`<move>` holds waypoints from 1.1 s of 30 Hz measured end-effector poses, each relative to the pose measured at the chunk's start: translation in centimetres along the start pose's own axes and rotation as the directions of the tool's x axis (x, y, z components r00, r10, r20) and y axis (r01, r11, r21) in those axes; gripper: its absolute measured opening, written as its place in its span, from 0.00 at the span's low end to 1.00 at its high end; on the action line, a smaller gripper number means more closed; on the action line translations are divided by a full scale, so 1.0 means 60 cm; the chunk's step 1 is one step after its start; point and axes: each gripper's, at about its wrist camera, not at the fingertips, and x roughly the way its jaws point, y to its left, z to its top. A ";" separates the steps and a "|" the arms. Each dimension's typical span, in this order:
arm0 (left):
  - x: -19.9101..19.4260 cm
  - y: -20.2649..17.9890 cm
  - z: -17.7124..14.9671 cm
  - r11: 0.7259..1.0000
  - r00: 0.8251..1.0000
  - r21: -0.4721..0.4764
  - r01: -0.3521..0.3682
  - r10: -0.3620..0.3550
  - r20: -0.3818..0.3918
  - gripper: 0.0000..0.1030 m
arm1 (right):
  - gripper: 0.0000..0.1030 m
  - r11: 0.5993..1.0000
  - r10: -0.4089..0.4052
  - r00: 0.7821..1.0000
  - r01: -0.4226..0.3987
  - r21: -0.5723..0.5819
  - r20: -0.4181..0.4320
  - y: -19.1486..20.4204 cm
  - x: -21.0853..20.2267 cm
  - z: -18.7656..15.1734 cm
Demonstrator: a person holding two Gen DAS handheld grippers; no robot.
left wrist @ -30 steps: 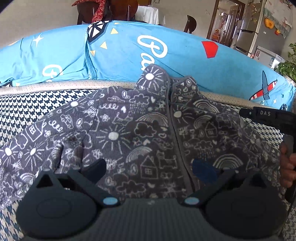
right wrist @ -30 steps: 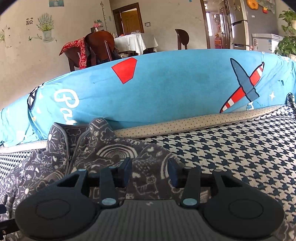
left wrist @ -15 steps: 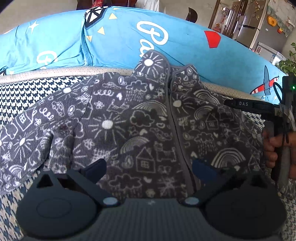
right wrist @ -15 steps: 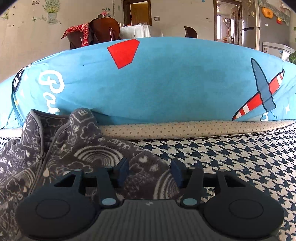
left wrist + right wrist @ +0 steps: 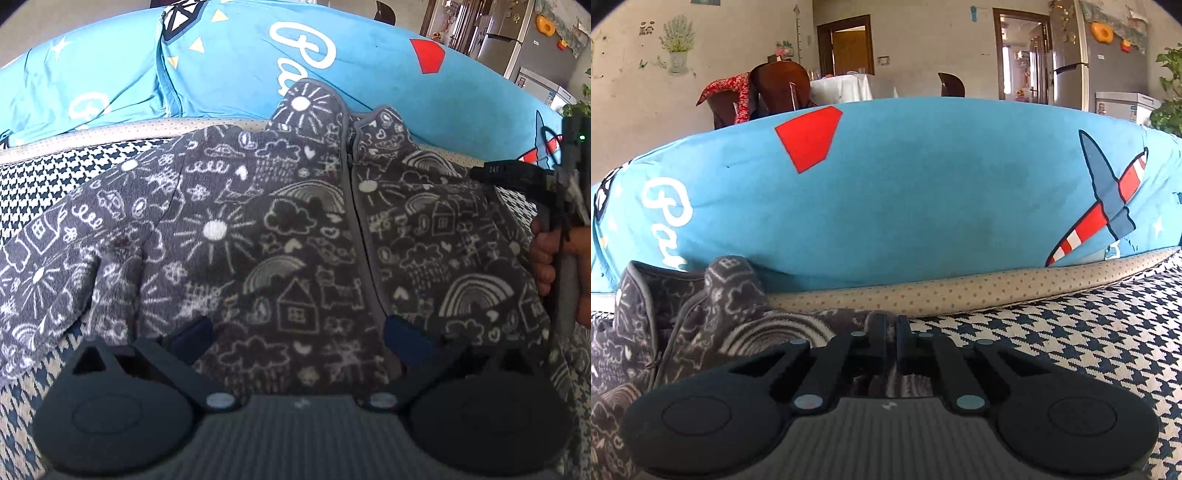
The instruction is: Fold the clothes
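A dark grey fleece jacket [image 5: 288, 229] with white doodle prints lies spread front-up on the houndstooth seat, zipped, collar toward the blue cushion. My left gripper [image 5: 297, 332] hangs open and wide above the jacket's lower front, with nothing held between its fingers. In the right wrist view the jacket [image 5: 731, 295] fills the lower left. My right gripper [image 5: 892, 328] sits low at the jacket's right shoulder edge, its jaws closing together and pinching a fold of the fleece. The left wrist view shows that right gripper [image 5: 517, 173] and the hand [image 5: 546, 258] holding it at the far right.
A long blue printed cushion [image 5: 923, 203] lies behind the jacket, along a beige dotted seam [image 5: 960, 291]. Houndstooth seat cover [image 5: 1052, 350] extends to the right. Chairs, a white-clothed table [image 5: 849, 86], a fridge [image 5: 1108, 66] and a plant stand farther back.
My right gripper sank lower toward the jacket's right shoulder and its jaws went from open to closed on the fleece. The left gripper stayed open over the jacket.
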 end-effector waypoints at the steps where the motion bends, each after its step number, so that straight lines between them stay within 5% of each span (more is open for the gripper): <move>1: -0.001 0.002 -0.001 1.000 1.000 0.001 0.000 0.000 -0.001 1.00 | 0.04 1.000 -0.023 1.000 0.023 -0.002 -0.007 0.001 0.006 -0.003; 4: -0.002 0.005 -0.002 1.000 1.000 0.003 0.001 -0.001 -0.003 1.00 | 0.03 0.997 -0.077 0.997 0.078 0.008 -0.027 0.005 0.020 -0.010; 10: -0.004 0.000 -0.001 1.000 1.000 0.006 0.005 -0.005 -0.008 1.00 | 0.12 0.978 -0.012 0.999 0.021 0.205 -0.046 -0.038 0.000 0.018; 20: -0.015 -0.016 -0.004 0.999 1.000 0.030 0.031 -0.031 0.000 1.00 | 0.21 0.985 0.021 0.997 -0.009 0.170 -0.070 -0.076 -0.079 0.009; 26: -0.026 -0.027 -0.012 0.997 0.999 0.059 0.049 -0.049 0.007 1.00 | 0.44 0.984 -0.011 0.996 0.026 0.177 -0.084 -0.116 -0.133 -0.015; 33: -0.028 -0.036 -0.017 0.996 0.999 0.074 0.047 -0.049 0.019 1.00 | 0.51 0.979 -0.002 0.989 0.033 0.203 -0.151 -0.158 -0.156 -0.062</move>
